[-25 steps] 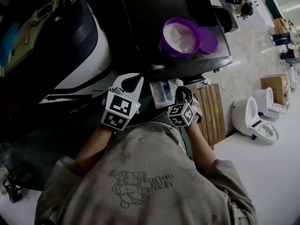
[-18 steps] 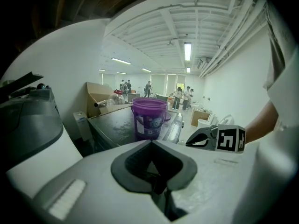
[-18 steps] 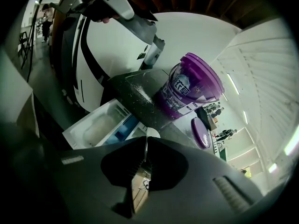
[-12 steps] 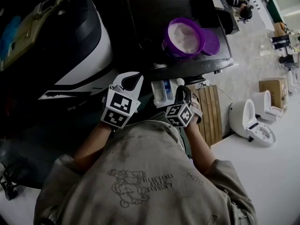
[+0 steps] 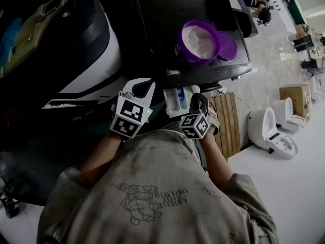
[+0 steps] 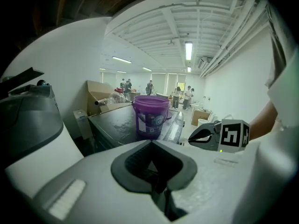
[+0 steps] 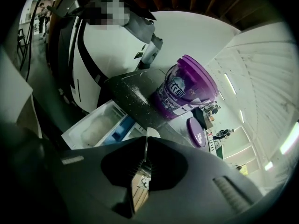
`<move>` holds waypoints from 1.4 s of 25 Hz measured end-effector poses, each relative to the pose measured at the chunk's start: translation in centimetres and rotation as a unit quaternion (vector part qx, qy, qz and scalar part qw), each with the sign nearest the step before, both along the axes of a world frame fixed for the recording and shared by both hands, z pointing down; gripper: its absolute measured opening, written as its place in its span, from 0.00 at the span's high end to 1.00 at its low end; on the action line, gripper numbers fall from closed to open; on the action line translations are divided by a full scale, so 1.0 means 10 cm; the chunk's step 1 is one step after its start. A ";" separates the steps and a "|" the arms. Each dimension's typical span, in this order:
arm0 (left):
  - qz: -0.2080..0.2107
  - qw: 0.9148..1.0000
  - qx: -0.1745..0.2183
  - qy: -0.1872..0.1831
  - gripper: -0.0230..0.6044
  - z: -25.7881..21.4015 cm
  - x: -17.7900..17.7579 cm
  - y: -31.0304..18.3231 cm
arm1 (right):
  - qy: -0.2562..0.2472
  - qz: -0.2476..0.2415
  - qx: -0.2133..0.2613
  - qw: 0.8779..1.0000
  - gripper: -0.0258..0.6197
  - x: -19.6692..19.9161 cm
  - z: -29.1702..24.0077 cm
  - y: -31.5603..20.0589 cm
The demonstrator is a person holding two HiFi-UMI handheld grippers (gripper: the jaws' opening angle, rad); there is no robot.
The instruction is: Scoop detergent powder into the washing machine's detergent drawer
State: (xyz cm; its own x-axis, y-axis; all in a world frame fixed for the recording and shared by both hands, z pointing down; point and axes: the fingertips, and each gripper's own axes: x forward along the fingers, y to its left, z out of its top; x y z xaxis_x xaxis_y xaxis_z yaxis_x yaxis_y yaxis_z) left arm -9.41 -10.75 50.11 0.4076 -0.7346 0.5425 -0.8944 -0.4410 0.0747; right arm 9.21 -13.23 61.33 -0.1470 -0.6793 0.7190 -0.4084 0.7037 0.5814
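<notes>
Left gripper (image 5: pixel 143 87) closed, empty; right gripper (image 5: pixel 199 99) clamped on white scoop (image 7: pixel 150 133) just beside open detergent drawer (image 5: pixel 169 103) edge; purple bucket (image 5: pixel 182 49) well apart beyond

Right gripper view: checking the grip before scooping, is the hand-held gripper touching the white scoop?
Touching. The right gripper view shows the right hand-held gripper with its jaws shut on the white scoop, clamping its thin edge.
</notes>
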 end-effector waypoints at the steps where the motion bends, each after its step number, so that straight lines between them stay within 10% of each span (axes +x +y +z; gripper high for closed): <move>1: 0.000 1.000 0.000 0.000 0.96 0.00 0.00 -0.01 | -0.006 0.004 -0.004 1.000 0.90 0.00 -0.01 0.00; 13: 0.011 1.000 0.004 0.000 0.96 -0.03 0.06 -0.07 | -0.119 0.062 -0.044 0.990 0.90 -0.02 -0.32 -0.05; 24: -0.009 0.999 0.032 -0.012 0.96 -0.28 -0.04 -0.25 | -0.344 0.112 -0.075 0.929 0.90 -0.19 -1.31 -0.26; 35: -0.063 0.994 0.085 -0.025 0.96 -0.92 -0.19 -0.49 | -0.479 0.045 -0.077 0.873 0.90 -0.47 -2.38 -0.71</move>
State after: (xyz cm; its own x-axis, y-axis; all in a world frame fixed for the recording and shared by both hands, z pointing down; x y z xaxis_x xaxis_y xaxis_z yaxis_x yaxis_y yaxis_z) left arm -11.30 -15.62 40.95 0.2824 -0.8613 0.4224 -0.9441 -0.3275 -0.0367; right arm 4.55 -20.31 37.57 -0.6823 -0.6244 0.3802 -0.7128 0.6839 -0.1559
